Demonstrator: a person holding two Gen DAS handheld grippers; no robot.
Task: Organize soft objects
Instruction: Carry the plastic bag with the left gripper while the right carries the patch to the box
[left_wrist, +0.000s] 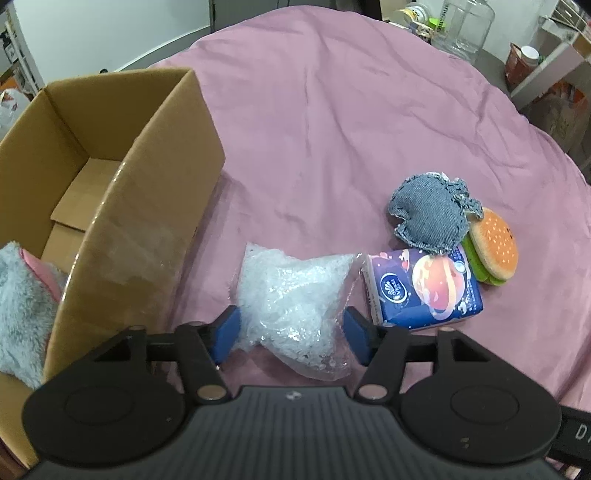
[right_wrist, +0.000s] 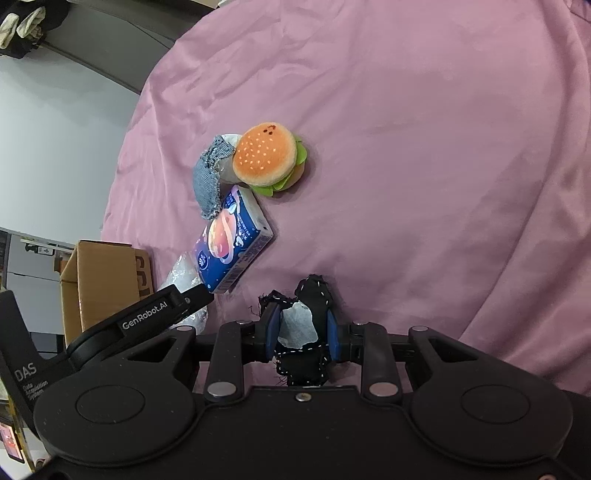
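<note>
My left gripper (left_wrist: 291, 332) has its jaws around a clear plastic bag of white filling (left_wrist: 291, 299) on the pink cloth, beside the cardboard box (left_wrist: 147, 192); the blue pads touch its sides. A grey plush (left_wrist: 22, 306) lies in the box. A blue tissue pack (left_wrist: 424, 291), a denim pouch (left_wrist: 428, 214) and a burger plush (left_wrist: 493, 243) lie to the right. My right gripper (right_wrist: 303, 332) is shut on a black stitched pouch with a white patch (right_wrist: 306, 325). The burger plush (right_wrist: 267, 157), denim pouch (right_wrist: 208, 181) and tissue pack (right_wrist: 231, 245) lie ahead of it.
The pink cloth (left_wrist: 351, 110) covers the table. Jars and clutter (left_wrist: 461, 29) stand beyond its far edge. The left gripper's body (right_wrist: 147, 317) and the box (right_wrist: 99, 280) show at the left of the right wrist view.
</note>
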